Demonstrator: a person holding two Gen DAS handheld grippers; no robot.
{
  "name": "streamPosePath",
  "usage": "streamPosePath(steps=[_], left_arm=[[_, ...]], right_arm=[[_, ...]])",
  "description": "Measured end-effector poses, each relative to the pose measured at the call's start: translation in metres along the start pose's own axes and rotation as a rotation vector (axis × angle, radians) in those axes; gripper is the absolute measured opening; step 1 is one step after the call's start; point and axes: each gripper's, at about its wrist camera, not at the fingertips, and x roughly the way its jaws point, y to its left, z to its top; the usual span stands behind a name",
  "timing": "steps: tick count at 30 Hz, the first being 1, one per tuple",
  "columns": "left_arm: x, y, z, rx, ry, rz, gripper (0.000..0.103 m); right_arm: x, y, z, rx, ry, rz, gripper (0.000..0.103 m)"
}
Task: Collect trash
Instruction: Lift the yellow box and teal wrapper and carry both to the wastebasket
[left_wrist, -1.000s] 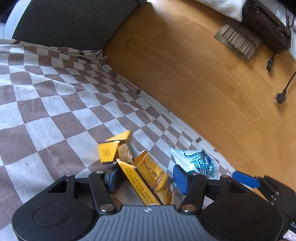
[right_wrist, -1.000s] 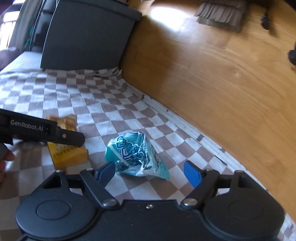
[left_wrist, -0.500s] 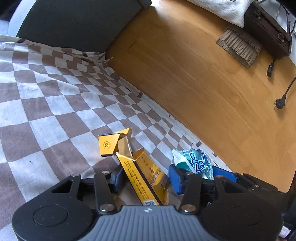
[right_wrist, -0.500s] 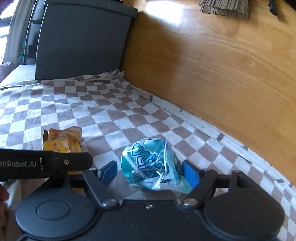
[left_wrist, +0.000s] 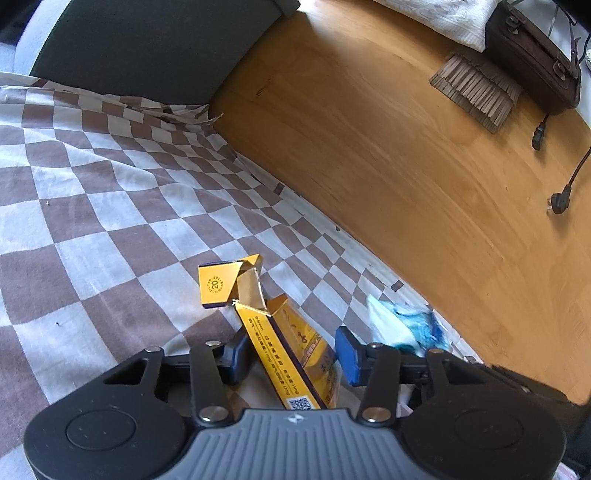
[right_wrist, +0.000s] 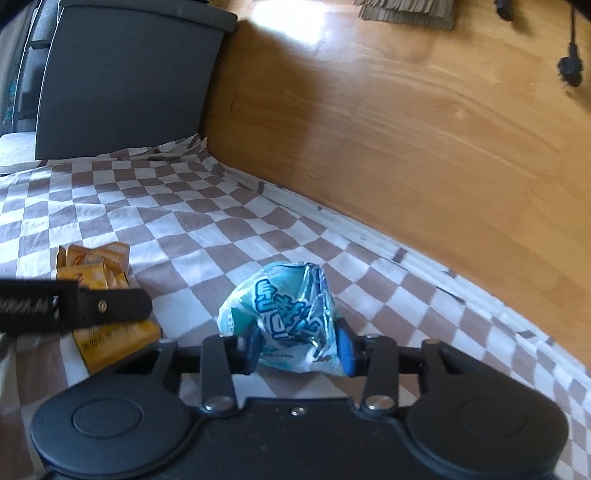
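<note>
A torn yellow carton (left_wrist: 284, 332) with its flap (left_wrist: 216, 286) bent open lies on the checked sheet (left_wrist: 92, 221). My left gripper (left_wrist: 291, 354) is closing on it, both blue pads against its sides. Just to the right, a crumpled blue-and-white wrapper (right_wrist: 284, 299) sits pinched between the blue pads of my right gripper (right_wrist: 299, 350), whose jaws are closing too. The wrapper (left_wrist: 406, 325) also shows in the left wrist view, and the carton (right_wrist: 110, 339) in the right wrist view, partly behind the left gripper's black finger (right_wrist: 74, 306).
The sheet's edge (right_wrist: 406, 258) runs along a wooden floor (left_wrist: 406, 166). A dark grey upholstered panel (left_wrist: 147, 44) stands at the bed's far end. On the floor lie a fringed brown mat (left_wrist: 476, 92), a brown bag (left_wrist: 532, 55) and black plugs on cables (left_wrist: 559, 201).
Both grippers' jaws have narrowed. The right pads came in onto the wrapper and squeezed it. The left pads closed against the yellow carton, which now stands more tilted.
</note>
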Motion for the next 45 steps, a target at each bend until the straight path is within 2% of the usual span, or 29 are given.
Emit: streamPosePath(steps=[4,9,15,21,33,39,45], left_arm=[[-0.014,-0.003,-0.001,0.000,-0.036,0.036,0.040],[-0.041,-0.004,-0.001,-0.006,-0.067,0.048,0.037],[-0.075,-0.023,-0.001,0.092,-0.068,0.053,0.036],[-0.105,-0.047,-0.004,0.213,-0.034,0.085,0.036],[-0.178,-0.070,-0.010,0.340,-0.045,0.133,0.036],[-0.220,-0.082,-0.021,0.423,-0.012,0.180,0.036],[-0.259,-0.086,-0.030,0.451,0.000,0.202,0.036]], right_arm=[[-0.018,-0.011,-0.004,0.039,0.008,-0.001,0.039],[-0.043,-0.018,-0.005,0.074,-0.005,0.014,0.039],[-0.072,-0.018,-0.005,0.139,0.000,0.041,0.038],[-0.106,-0.019,-0.005,0.187,-0.007,0.050,0.038],[-0.181,-0.017,-0.010,0.223,-0.018,0.045,0.038],[-0.227,-0.010,-0.012,0.238,-0.010,0.068,0.038],[-0.269,-0.001,-0.021,0.248,-0.003,0.087,0.038]])
